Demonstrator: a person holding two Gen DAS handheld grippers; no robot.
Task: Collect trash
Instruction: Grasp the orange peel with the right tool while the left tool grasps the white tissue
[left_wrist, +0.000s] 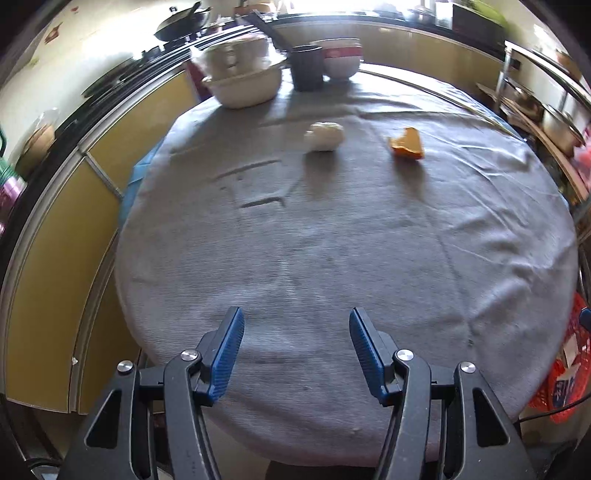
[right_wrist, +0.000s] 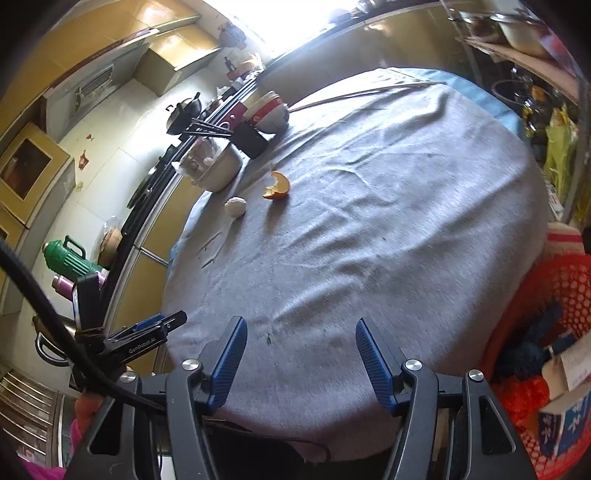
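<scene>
A crumpled white paper ball (left_wrist: 324, 136) and an orange peel (left_wrist: 406, 144) lie on the grey cloth of the round table (left_wrist: 332, 258), toward its far side. Both also show in the right wrist view: the paper ball (right_wrist: 235, 207) and the peel (right_wrist: 277, 186). My left gripper (left_wrist: 296, 325) is open and empty above the table's near edge, far from both. My right gripper (right_wrist: 301, 332) is open and empty above the near edge too. The left gripper also shows at the left of the right wrist view (right_wrist: 155, 326).
A white pot (left_wrist: 243, 79), a dark cup (left_wrist: 306, 67) and stacked bowls (left_wrist: 341, 57) stand at the table's far edge. An orange mesh bag (right_wrist: 546, 332) with a box hangs at the right. Yellow cabinets (left_wrist: 55, 277) and a counter run along the left.
</scene>
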